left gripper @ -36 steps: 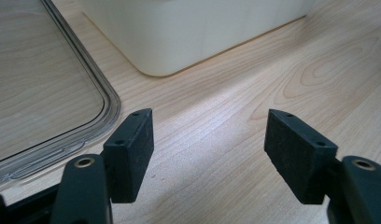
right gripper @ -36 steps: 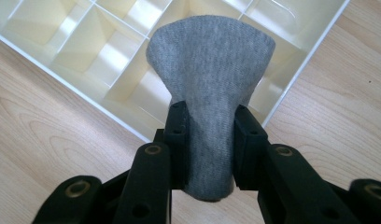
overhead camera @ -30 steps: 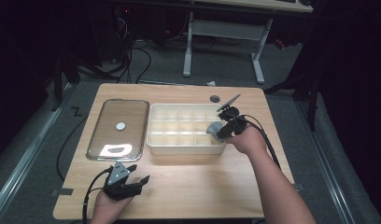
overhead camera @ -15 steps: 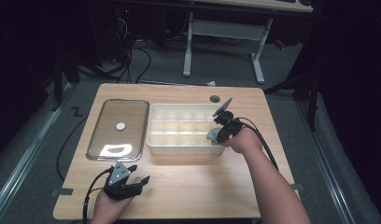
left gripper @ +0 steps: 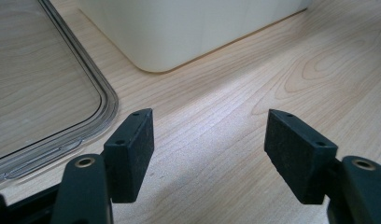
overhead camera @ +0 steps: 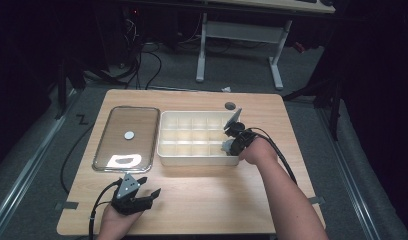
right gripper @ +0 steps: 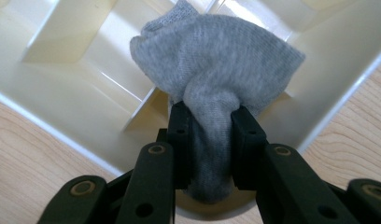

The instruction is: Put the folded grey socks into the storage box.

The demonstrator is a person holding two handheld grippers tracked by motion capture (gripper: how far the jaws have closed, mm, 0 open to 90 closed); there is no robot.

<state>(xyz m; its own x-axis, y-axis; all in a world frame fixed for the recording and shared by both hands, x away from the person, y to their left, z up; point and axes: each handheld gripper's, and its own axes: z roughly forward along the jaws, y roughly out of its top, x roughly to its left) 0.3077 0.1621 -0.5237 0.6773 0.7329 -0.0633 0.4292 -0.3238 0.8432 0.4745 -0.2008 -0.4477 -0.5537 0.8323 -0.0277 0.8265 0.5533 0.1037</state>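
Jaws of the right gripper (right gripper: 209, 123), pinching a grey sock (right gripper: 216, 70), have sunk into the divided organizer's (overhead camera: 164, 150) corner compartment, release pending; left gripper (left gripper: 209, 144) jaws spread.

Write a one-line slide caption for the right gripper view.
Right gripper, jaws shut on a bunched grey knitted sock, holding it over a corner compartment of the cream plastic divided box on the wooden table.

Bunched grey sock (right gripper: 216, 79), pinched upright, over the cream divided tray's (right gripper: 62, 93) corner compartment.
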